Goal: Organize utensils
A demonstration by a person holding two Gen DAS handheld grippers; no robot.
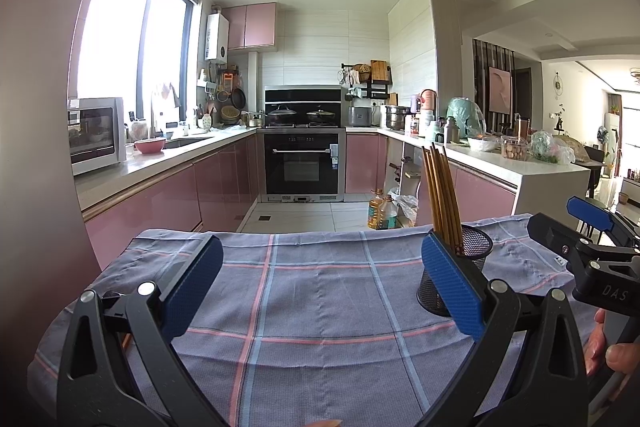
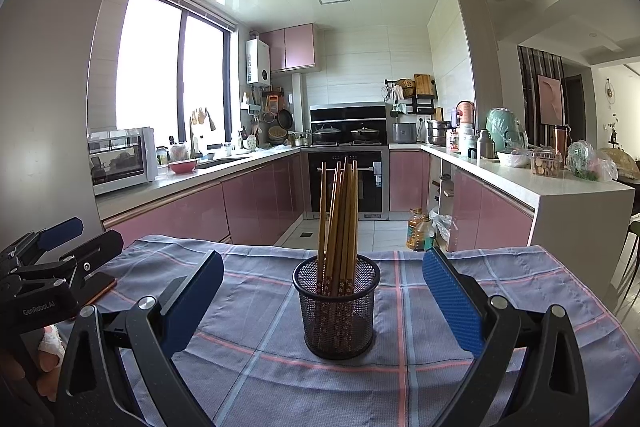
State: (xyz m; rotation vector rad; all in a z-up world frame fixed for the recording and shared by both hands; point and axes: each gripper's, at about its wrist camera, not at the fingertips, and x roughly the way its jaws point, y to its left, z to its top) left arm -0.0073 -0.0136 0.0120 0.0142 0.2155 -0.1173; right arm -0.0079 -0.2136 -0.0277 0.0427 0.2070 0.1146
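Wooden chopsticks (image 2: 338, 223) stand in the mesh cup (image 2: 337, 311) directly ahead of the released right tool (image 2: 323, 303); the left tool's (image 1: 322, 291) right finger hides part of the cup. Left tool released, empty. Readable: "GenRobot.AI", "DAS".

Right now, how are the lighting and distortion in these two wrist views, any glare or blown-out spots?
Left wrist view: the large kitchen window is blown out white, and fisheye bends the counters. Right wrist view: same overexposed window, ceiling glare, yet the black mesh cup holding wooden chopsticks stays sharp.
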